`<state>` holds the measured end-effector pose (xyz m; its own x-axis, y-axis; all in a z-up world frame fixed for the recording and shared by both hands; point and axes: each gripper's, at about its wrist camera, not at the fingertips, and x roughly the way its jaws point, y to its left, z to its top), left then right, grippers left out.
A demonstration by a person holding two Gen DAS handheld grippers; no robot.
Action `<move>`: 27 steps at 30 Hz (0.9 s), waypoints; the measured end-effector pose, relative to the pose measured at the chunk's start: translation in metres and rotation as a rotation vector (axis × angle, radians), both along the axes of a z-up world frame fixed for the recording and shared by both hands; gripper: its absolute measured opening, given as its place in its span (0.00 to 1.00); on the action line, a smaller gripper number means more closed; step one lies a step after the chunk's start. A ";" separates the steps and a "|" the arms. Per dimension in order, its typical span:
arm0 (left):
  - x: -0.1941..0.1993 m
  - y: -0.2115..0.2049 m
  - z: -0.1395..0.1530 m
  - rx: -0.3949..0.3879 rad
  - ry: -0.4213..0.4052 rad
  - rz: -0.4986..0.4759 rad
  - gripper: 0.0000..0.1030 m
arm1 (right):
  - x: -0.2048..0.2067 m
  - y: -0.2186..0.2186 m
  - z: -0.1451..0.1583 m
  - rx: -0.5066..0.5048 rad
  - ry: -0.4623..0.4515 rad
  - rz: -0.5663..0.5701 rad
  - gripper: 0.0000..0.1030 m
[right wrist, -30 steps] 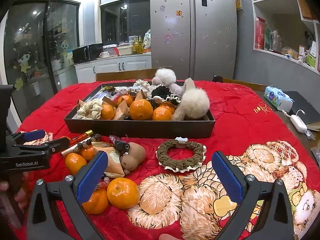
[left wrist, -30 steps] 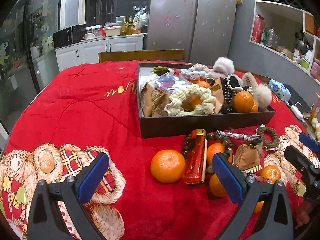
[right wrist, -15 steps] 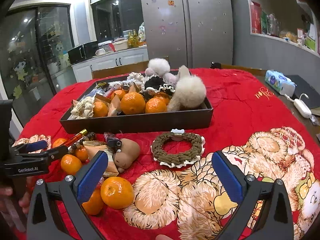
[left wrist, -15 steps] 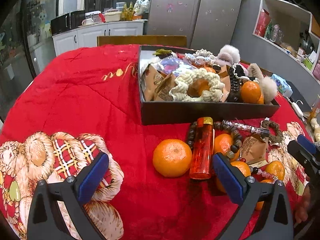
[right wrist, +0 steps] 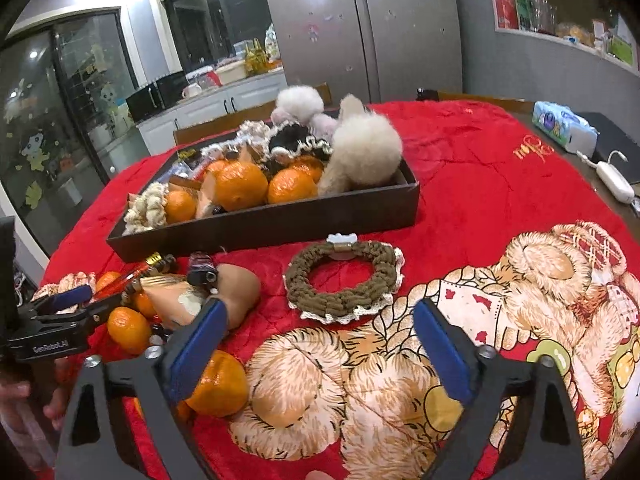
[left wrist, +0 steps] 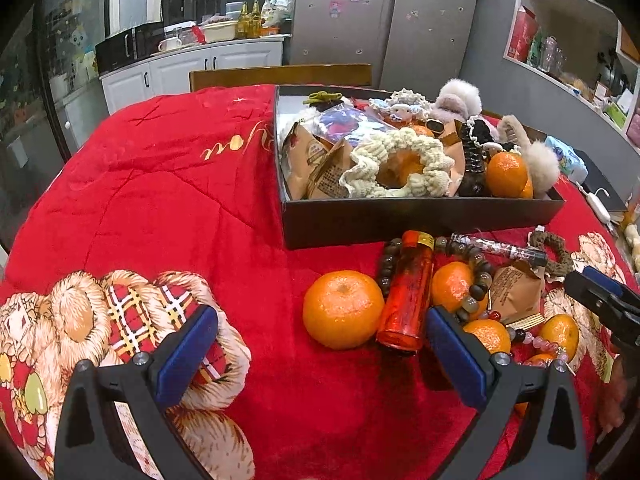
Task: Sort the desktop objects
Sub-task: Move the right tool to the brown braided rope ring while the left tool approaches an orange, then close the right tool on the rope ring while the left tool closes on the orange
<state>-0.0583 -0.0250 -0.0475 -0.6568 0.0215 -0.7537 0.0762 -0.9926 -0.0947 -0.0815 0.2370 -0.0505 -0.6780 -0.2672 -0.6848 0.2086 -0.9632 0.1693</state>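
Brown braided scrunchie (right wrist: pixel 345 277): laid flat on red-quilted desk (right wrist: pixel 472 184), just in front of dark tray (right wrist: pixel 280 224), ahead of right hand-held gripper (right wrist: pixel 318 350). Judged light, soft, compressible; best pinched across one side of ring, clear of small white clasp at far edge. Right jaws wide but closing, nothing between pads. Left hand-held gripper (left wrist: pixel 320 354): jaws apart, empty, pointed toward loose tangerine (left wrist: pixel 343 309) and red lighter (left wrist: pixel 407 292).

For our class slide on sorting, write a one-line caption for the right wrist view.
Right tongs, closing on nothing, approach a brown braided scrunchie lying before the filled black tray.
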 end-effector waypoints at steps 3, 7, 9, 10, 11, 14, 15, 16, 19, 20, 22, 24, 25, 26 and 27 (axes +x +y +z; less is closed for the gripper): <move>-0.001 -0.001 -0.001 0.016 -0.004 -0.005 1.00 | -0.005 0.002 -0.004 -0.012 -0.032 0.005 0.79; 0.003 -0.003 -0.002 0.045 -0.003 -0.021 0.96 | -0.008 0.003 -0.007 -0.016 -0.044 0.016 0.69; 0.003 -0.001 -0.001 0.045 0.006 -0.039 0.90 | -0.009 0.003 -0.008 -0.018 -0.048 0.024 0.63; 0.004 0.001 -0.001 0.048 0.011 -0.049 0.88 | -0.010 0.003 -0.008 -0.021 -0.052 0.027 0.58; 0.005 0.001 0.000 0.056 0.014 -0.062 0.83 | -0.011 0.003 -0.009 -0.027 -0.060 0.030 0.56; 0.006 0.002 0.000 0.072 0.019 -0.082 0.75 | -0.014 0.006 -0.012 -0.044 -0.081 0.036 0.45; 0.006 0.003 0.001 0.080 0.023 -0.095 0.68 | -0.014 0.006 -0.013 -0.046 -0.085 0.038 0.41; 0.007 0.004 0.001 0.082 0.026 -0.105 0.65 | -0.014 0.007 -0.013 -0.045 -0.087 0.041 0.37; 0.009 0.009 0.004 0.071 0.037 -0.127 0.60 | -0.012 0.006 -0.012 -0.042 -0.086 0.059 0.28; 0.010 0.009 0.004 0.079 0.038 -0.134 0.59 | -0.012 0.005 -0.012 -0.042 -0.086 0.068 0.26; 0.009 0.008 0.004 0.090 0.038 -0.137 0.59 | -0.011 0.005 -0.012 -0.046 -0.085 0.083 0.18; 0.010 0.008 0.004 0.097 0.041 -0.142 0.57 | -0.010 0.004 -0.011 -0.057 -0.078 0.096 0.12; 0.012 0.008 0.004 0.096 0.044 -0.145 0.57 | -0.009 0.004 -0.010 -0.062 -0.074 0.104 0.11; 0.013 0.010 0.005 0.093 0.049 -0.149 0.57 | -0.008 0.003 -0.010 -0.061 -0.067 0.112 0.11; 0.013 0.010 0.006 0.089 0.053 -0.152 0.56 | -0.007 0.002 -0.009 -0.059 -0.058 0.119 0.10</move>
